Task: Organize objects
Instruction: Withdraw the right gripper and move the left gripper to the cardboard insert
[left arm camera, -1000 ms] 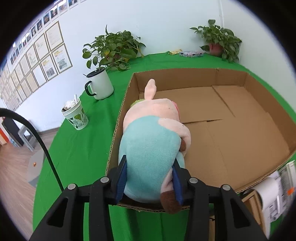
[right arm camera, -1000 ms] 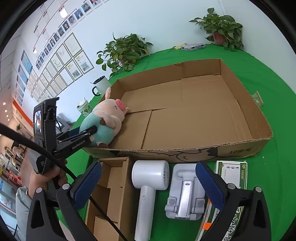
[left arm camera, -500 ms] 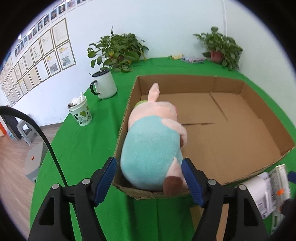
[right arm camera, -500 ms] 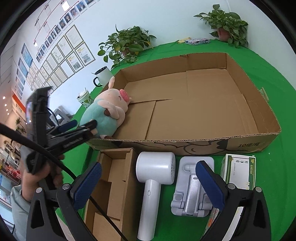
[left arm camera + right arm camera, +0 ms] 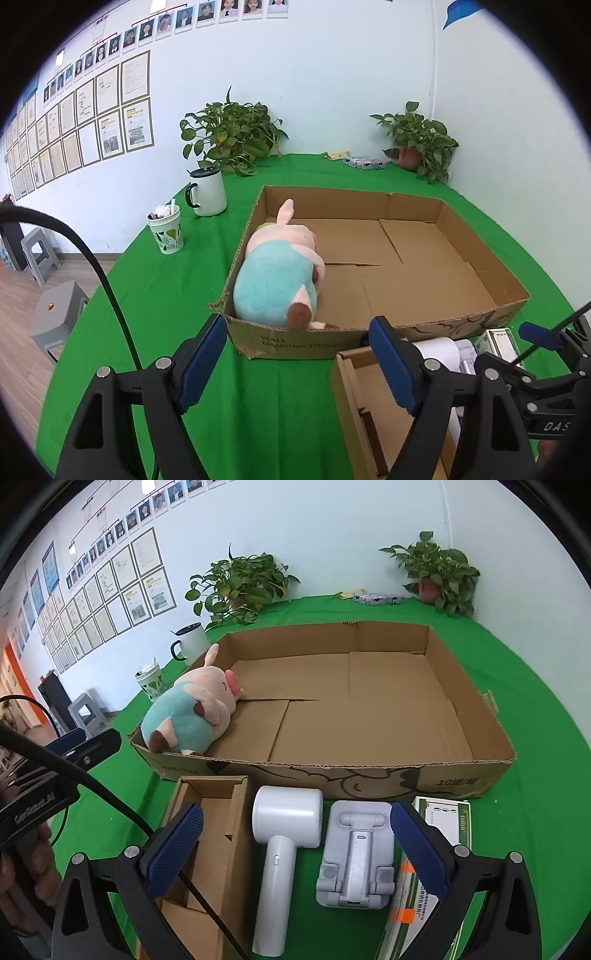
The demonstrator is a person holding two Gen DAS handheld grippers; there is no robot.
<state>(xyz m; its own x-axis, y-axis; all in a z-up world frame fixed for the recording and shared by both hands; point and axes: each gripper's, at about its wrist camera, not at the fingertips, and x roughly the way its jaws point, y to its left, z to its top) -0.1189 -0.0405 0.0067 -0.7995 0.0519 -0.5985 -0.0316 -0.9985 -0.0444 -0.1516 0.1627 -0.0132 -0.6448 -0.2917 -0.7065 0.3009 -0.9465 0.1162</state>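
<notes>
Plush pig [image 5: 279,278] lies in near-left corner of cardboard box [image 5: 480,236], against left wall. My left gripper [image 5: 299,363] spread wide, holding nothing, short of box's front wall. My right gripper [image 5: 293,847] also spread, empty, hovering over white hair dryer [image 5: 282,853] and phone stand [image 5: 354,856].

Next pick, my guess: dryer. Close on barrel, lift well clear of front wall before crossing.

Room: most of box floor bare right of pig. Small open carton [image 5: 210,834] just left of dryer, green-white packet [image 5: 439,819] right of stand; tight flanks.
</notes>
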